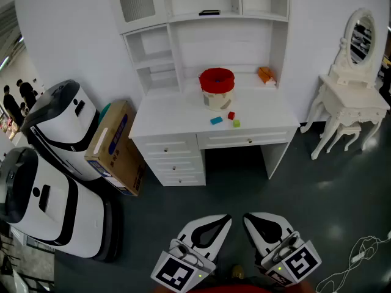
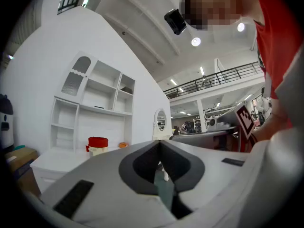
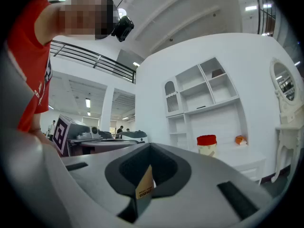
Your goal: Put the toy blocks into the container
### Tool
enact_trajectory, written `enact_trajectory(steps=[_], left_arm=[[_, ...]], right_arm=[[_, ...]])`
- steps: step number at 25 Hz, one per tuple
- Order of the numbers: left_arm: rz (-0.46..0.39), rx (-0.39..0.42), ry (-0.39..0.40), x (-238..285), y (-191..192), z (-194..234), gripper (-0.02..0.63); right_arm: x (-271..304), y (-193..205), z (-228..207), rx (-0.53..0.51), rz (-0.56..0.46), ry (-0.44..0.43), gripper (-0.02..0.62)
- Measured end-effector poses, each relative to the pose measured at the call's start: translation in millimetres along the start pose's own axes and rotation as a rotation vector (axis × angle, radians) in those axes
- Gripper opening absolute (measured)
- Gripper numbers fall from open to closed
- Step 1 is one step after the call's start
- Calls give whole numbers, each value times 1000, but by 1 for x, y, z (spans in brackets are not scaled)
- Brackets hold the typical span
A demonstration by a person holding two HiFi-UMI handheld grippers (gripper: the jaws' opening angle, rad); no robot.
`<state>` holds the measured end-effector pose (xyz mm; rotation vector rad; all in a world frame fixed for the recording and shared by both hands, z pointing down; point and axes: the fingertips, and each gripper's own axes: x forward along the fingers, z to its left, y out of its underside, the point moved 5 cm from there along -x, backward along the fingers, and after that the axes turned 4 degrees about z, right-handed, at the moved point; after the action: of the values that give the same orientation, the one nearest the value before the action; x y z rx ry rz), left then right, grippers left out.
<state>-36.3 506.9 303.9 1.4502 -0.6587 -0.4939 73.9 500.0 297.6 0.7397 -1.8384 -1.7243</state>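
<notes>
Nearest to me, low over the dark floor, the left gripper (image 1: 221, 220) and the right gripper (image 1: 252, 220) are held side by side and level, tips aimed towards the desk. Each has its two jaws brought together, with only a thin slit showing behind the tips in its own view, and neither has anything between them or touches anything. A thin pale cable (image 1: 360, 255) lies looped on the floor off to the right. Further on, at the left, stand two bulky white machines (image 1: 55, 163), and a cardboard box (image 1: 116, 148) leans between them and the white desk (image 1: 177, 118). On the desktop, towards its front edge, lie three small toy blocks close together: a blue block (image 1: 216, 120), a red block (image 1: 231, 115) and a green block (image 1: 236, 123). Just behind them, apart from all three, stands the red-topped container (image 1: 217, 88) with a cream body. An orange object (image 1: 266, 75) sits at the back right of the desktop, under the white shelf unit (image 1: 201, 17). To the right of the desk stands a white dressing table (image 1: 354, 96) with an oval mirror (image 1: 363, 35).
</notes>
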Motion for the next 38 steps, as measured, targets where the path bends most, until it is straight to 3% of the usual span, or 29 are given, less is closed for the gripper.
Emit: enact_trajectory(steps=[18,27,38], left_arm=[[-5,5,-20,-4,2,10,28],[-39,-20,-40,-15,0,50,28],[-85,-83,-1,-8,7,108,26]], right_arm=[[8,2,3,4,3,-18,11],[43,-3,8,6,4,-3,11],[91,3,1,-1,19,48,12]])
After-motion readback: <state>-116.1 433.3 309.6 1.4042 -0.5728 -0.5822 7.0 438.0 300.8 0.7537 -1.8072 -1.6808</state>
